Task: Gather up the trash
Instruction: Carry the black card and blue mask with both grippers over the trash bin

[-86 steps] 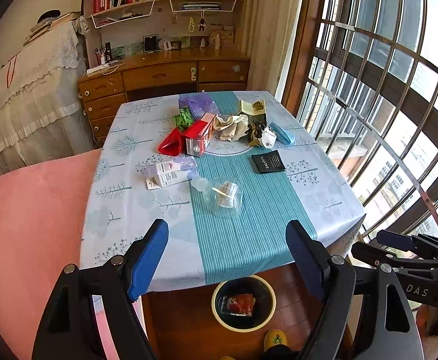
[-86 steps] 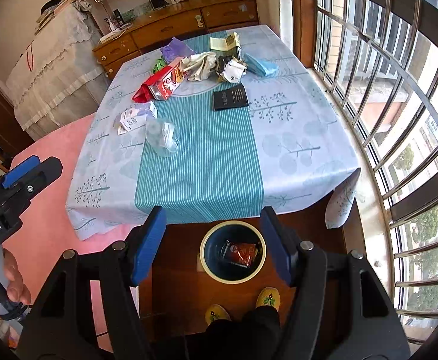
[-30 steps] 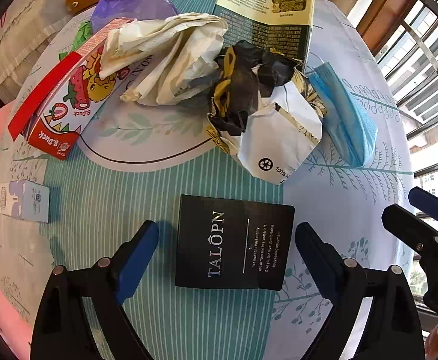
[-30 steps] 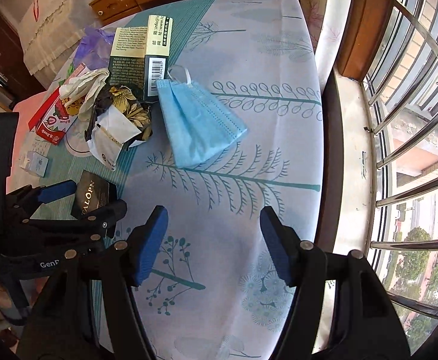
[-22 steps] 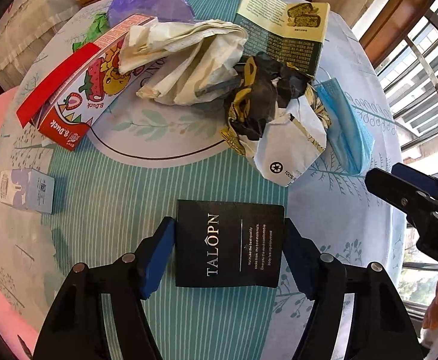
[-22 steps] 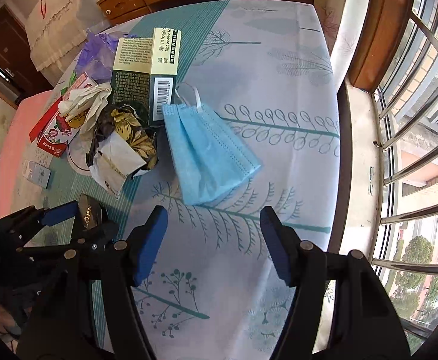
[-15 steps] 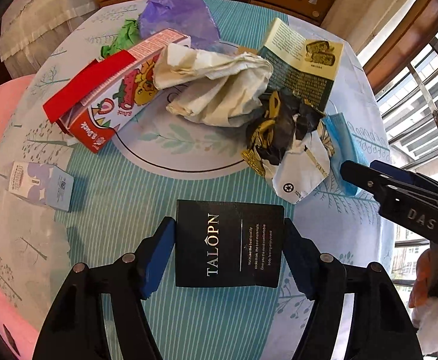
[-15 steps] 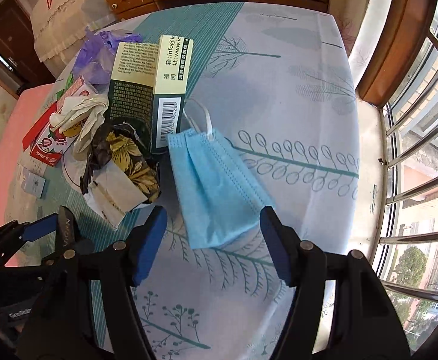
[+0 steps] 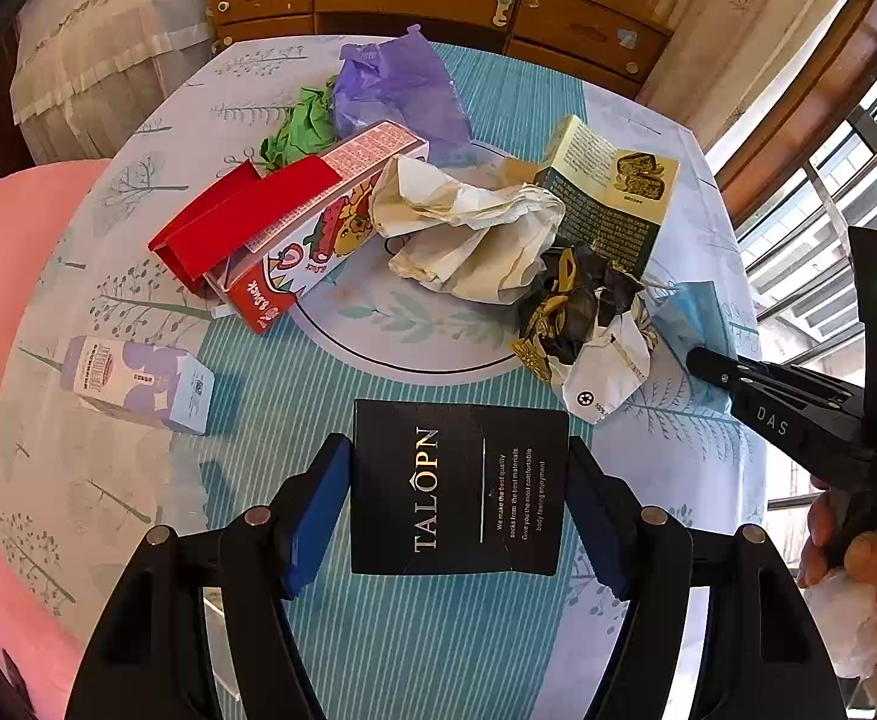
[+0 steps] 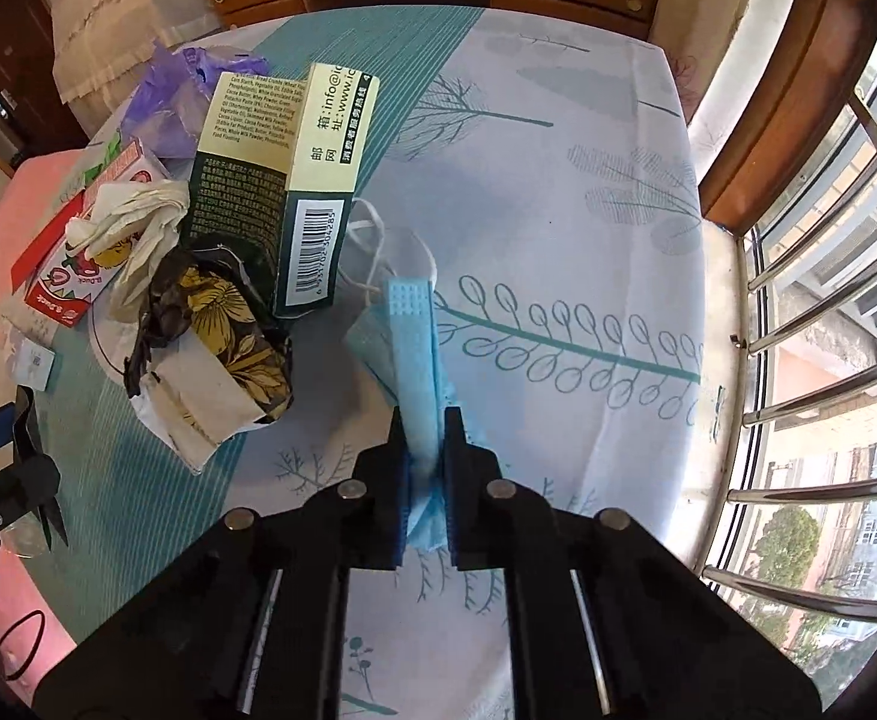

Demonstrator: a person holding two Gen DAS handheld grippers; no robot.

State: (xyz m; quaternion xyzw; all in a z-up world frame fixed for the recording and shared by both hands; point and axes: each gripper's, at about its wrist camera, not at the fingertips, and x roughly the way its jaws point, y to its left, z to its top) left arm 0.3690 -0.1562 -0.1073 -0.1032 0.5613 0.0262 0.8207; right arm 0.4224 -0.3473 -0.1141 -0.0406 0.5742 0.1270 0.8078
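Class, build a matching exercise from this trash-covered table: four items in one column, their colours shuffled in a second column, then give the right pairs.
Things:
1. face mask
2. TALOPN card packet
3. plastic bag
4. crumpled tissue

Colours:
A. green
B. black
C. light blue
D. purple

Pairs: 1-C, 2-B, 3-D, 4-A

Blue mask lower end hidden between jaws, purple bag partly behind box
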